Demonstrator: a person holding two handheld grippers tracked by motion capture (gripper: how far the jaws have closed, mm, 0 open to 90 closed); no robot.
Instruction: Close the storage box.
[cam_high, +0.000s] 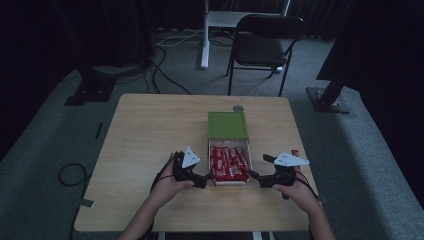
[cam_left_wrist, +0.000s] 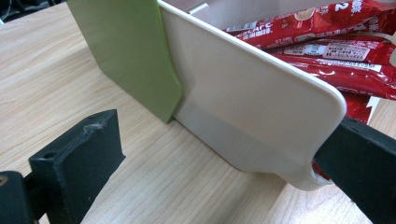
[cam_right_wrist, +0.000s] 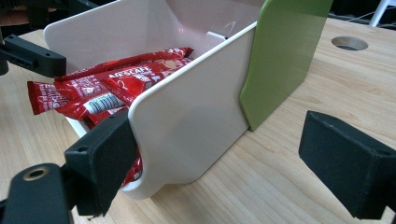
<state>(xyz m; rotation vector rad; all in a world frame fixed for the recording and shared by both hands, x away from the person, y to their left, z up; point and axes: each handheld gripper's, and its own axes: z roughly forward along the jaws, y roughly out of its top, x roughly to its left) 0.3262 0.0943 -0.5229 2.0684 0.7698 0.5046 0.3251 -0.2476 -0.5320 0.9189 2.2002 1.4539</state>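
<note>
White drawer tray (cam_high: 229, 181) sits pulled out toward the person from its green sleeve (cam_high: 227, 125), near the middle of the tabletop (cam_high: 145, 130). It's stuffed with red snack packets (cam_high: 229, 163); the print on them is too blurry to read properly, though there's a barcode and a white label strip. Left hand-held gripper (cam_high: 206, 177) has its jaws spread wide around the tray's near left corner, one jaw outside and one at the packets. Right hand-held gripper (cam_high: 253, 175) is just as open, straddling the near right corner. Round hole (cam_high: 238, 108) lies just past the sleeve, with plenty of bare wood either side.
</note>
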